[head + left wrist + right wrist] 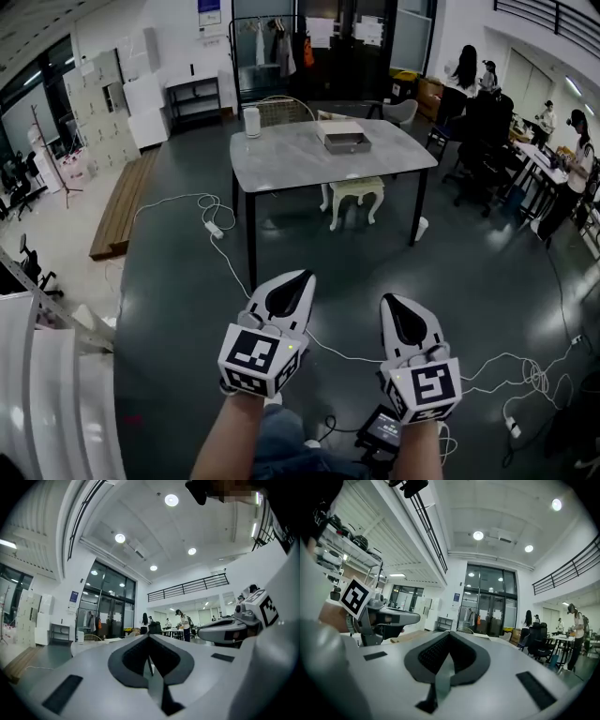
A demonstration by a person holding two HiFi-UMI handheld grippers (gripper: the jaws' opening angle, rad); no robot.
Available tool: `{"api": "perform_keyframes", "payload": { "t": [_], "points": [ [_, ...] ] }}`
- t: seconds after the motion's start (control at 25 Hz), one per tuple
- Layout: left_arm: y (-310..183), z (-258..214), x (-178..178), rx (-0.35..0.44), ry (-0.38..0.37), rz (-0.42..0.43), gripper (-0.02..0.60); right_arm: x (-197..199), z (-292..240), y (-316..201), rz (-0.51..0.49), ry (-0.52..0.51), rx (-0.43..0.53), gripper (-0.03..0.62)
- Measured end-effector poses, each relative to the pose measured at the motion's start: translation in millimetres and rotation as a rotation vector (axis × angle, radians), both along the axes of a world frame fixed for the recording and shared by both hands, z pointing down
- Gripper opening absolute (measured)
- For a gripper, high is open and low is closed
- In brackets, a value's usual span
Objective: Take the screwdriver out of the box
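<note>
A shallow grey box lies on the far side of a grey marble-topped table across the room. What is inside it is too small to tell, and no screwdriver shows. Well short of the table, my left gripper and right gripper are held side by side, level, above the dark floor. On both, the jaws meet at a point with nothing between them. The left gripper view shows its shut tip and the right gripper beside it. In the right gripper view, its shut tip points at the room.
A white cylinder stands at the table's left corner and a pale stool sits under the table. White cables trail over the floor between me and the table. Wooden boards lie at left. People work at desks at right.
</note>
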State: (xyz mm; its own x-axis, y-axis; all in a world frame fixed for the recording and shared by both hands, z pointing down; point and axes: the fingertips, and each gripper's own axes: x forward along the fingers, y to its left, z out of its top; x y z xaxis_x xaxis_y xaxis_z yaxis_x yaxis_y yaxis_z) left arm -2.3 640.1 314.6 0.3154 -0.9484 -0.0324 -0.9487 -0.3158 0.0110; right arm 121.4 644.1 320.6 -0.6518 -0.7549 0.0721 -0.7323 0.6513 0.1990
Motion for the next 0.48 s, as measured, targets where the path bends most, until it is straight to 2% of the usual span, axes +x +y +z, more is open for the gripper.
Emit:
{"api": "perform_keyframes", "payload": {
  "t": [0.24, 0.36, 0.48],
  "points": [
    [-23.3, -2.8, 6.8, 0.019, -0.021, 0.024, 0.014, 10.1, 0.9, -21.9, 0.016, -0.016, 0.023, 0.025],
    [-48.6, 0.7, 3.1, 0.014, -0.017, 0.036, 0.012, 12.7, -0.7, -46.3, 0.034, -0.041, 0.03, 0.025],
    [-86.5, 4.2, -5.4, 0.005, -0.008, 0.047, 0.013, 8.1, 3.6, -81.2, 0.053, -0.023, 0.022, 0.025]
  ]
}}
